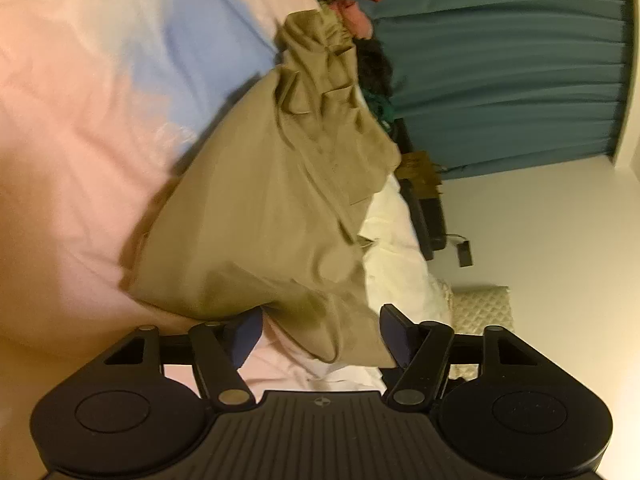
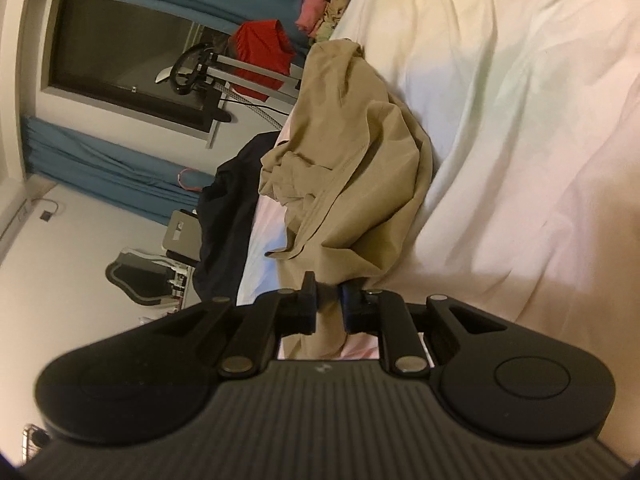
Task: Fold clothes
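From your left wrist camera, you are looking at the khaki garment (image 1: 264, 216) lying crumpled on the pink bedsheet (image 1: 72, 152), its bunched waistband end reaching toward the pile of clothes (image 1: 360, 20) at the far edge of the bed. Your left gripper (image 1: 320, 334) is standing fairly wide, with the near corner of the khaki cloth lying between its fingers; the blue pads (image 1: 246, 332) are not pressing on the fabric, though the picture is blurred there and contact on the left pad is hard to judge. A teal curtain (image 1: 500, 72) is hanging behind the bed, and a white pillow (image 1: 400, 248) is sitting just beside the garment.

From your right wrist camera, your right gripper (image 2: 329, 306) is standing narrow, and you are pinching a fold of the same khaki garment (image 2: 352, 152) between its fingers, the cloth rising from the jaws in a gathered bunch. The garment is resting on the pale sheet (image 2: 520, 120), with a dark garment (image 2: 228, 220) draped over the bed's edge just beside it. A red cloth (image 2: 260, 56) is hanging on a rack near the window.
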Demonstrator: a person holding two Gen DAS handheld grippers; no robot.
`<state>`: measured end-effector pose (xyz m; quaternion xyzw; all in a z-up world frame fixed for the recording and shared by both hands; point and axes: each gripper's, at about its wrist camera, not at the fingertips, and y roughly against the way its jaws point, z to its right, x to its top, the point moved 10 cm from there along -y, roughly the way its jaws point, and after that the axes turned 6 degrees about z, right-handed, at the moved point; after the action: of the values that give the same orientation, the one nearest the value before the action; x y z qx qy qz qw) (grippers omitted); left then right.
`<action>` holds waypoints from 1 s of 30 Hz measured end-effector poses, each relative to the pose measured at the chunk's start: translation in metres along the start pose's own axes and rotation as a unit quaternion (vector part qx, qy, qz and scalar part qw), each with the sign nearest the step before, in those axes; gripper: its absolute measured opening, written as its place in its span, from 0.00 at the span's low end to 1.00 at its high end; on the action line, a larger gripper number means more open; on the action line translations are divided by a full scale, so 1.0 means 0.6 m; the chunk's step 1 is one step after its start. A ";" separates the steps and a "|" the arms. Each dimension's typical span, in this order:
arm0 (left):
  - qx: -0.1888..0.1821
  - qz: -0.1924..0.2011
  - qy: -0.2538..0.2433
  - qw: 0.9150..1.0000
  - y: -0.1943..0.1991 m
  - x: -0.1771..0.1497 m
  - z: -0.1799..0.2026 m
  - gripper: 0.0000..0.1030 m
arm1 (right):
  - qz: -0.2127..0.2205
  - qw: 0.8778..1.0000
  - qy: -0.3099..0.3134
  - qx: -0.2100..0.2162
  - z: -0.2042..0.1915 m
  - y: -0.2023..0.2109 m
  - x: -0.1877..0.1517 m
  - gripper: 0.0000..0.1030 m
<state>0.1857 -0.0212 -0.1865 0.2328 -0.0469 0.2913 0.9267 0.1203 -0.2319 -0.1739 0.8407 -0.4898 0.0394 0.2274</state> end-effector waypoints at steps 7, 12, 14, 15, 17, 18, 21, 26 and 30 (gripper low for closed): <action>0.012 -0.009 -0.004 1.000 0.002 -0.001 -0.007 0.64 | -0.028 0.999 -0.021 -0.022 0.023 -0.017 -0.017 0.20; 0.017 -0.019 -0.015 1.000 -0.003 -0.013 -0.005 0.64 | -0.028 0.998 -0.037 -0.049 0.047 -0.016 -0.020 0.20; 0.015 -0.023 -0.027 0.999 -0.006 -0.019 0.002 0.65 | -0.018 0.999 -0.018 -0.038 0.035 -0.013 -0.018 0.17; 0.007 -0.028 -0.044 0.999 -0.007 -0.026 0.016 0.68 | -0.013 0.999 -0.007 -0.032 0.026 -0.010 -0.017 0.15; -0.015 -0.036 -0.066 0.997 -0.011 -0.041 0.045 0.74 | 0.003 0.999 0.030 -0.017 -0.003 -0.003 -0.012 0.13; -0.029 -0.038 -0.067 0.997 -0.015 -0.047 0.057 0.76 | 0.010 0.999 0.045 -0.007 -0.018 0.000 -0.010 0.12; -0.065 -0.055 -0.046 0.995 -0.029 -0.065 0.075 0.77 | 0.031 0.998 0.045 0.033 -0.045 0.008 -0.002 0.11; -0.083 -0.035 0.013 0.996 -0.051 -0.066 0.065 0.82 | 0.063 0.995 0.033 0.066 -0.060 0.021 0.017 0.11; -0.045 0.012 0.049 0.998 -0.041 -0.038 0.025 0.79 | 0.071 0.995 0.018 0.064 -0.053 0.023 0.027 0.11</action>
<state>0.1813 -0.0580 -0.1883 0.1762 -0.0171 0.3109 0.9338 0.1219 -0.2372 -0.1359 0.8155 -0.5409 0.1021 0.1787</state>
